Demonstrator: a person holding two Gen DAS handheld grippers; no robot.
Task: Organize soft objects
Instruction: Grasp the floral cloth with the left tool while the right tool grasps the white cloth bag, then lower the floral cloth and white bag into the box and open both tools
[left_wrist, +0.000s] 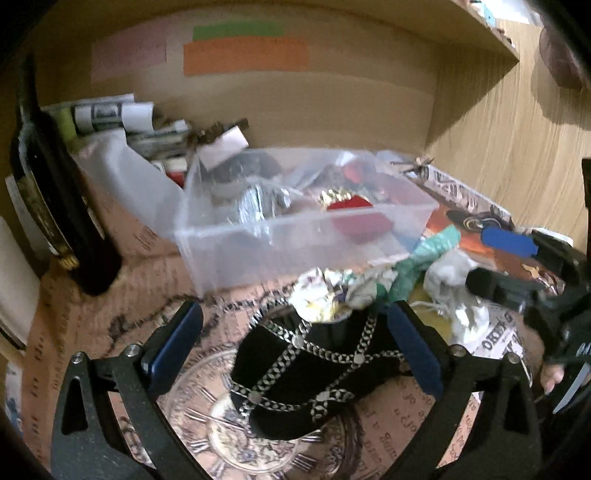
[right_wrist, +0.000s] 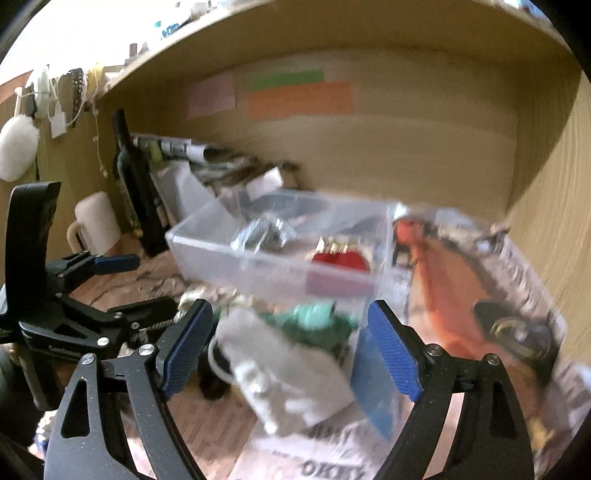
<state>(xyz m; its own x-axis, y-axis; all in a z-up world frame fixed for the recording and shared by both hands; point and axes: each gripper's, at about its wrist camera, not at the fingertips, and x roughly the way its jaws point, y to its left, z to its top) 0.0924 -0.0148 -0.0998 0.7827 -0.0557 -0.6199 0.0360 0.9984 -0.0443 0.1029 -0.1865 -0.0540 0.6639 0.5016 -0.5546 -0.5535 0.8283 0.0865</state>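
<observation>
My left gripper (left_wrist: 295, 325) is open around a black velvet pouch with silver chains (left_wrist: 310, 373) that lies on the desk between its fingers. Crumpled soft items, white-patterned (left_wrist: 332, 291), green (left_wrist: 424, 254) and grey-white (left_wrist: 454, 280), lie just beyond it. A clear plastic bin (left_wrist: 295, 236) behind holds a red item (left_wrist: 347, 205) and a silver one (left_wrist: 258, 203). My right gripper (right_wrist: 291, 343) is open over a grey-white pouch (right_wrist: 288, 373) and a green cloth (right_wrist: 314, 317); the view is blurred. The bin (right_wrist: 273, 258) stands beyond. The left gripper (right_wrist: 122, 280) shows at left.
A dark wine bottle (left_wrist: 55, 199) stands at left, with rolled papers (left_wrist: 110, 114) behind. A magazine (right_wrist: 480, 288) lies at right under a key fob (left_wrist: 506, 240). Shelf walls close the back and right. A white mug (right_wrist: 96, 221) stands at left.
</observation>
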